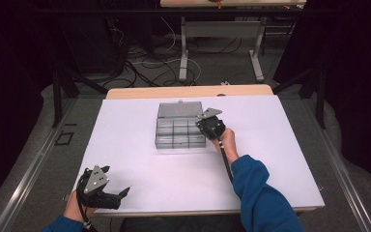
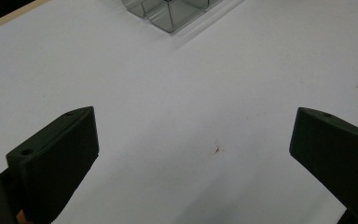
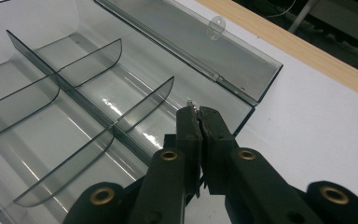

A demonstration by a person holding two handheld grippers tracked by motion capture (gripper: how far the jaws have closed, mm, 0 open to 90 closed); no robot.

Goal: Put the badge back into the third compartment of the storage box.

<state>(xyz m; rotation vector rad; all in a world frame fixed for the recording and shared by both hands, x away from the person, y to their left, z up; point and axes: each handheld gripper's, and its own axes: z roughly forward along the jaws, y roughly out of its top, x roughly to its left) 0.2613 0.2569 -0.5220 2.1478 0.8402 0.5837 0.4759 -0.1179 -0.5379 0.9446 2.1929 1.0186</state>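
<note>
No readable text, label, brand, number or sign is showing anywhere: nothing legible is appearing on the clear plastic box [image 1: 180, 126], the white table [image 1: 270, 159] or either claw.

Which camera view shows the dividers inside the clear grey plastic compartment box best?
The right gripper view: the clear grey plastic compartment box lies close, lid open, with its curved dividers distinct. The high view shows the whole box small. The left gripper view catches just a corner.
</note>
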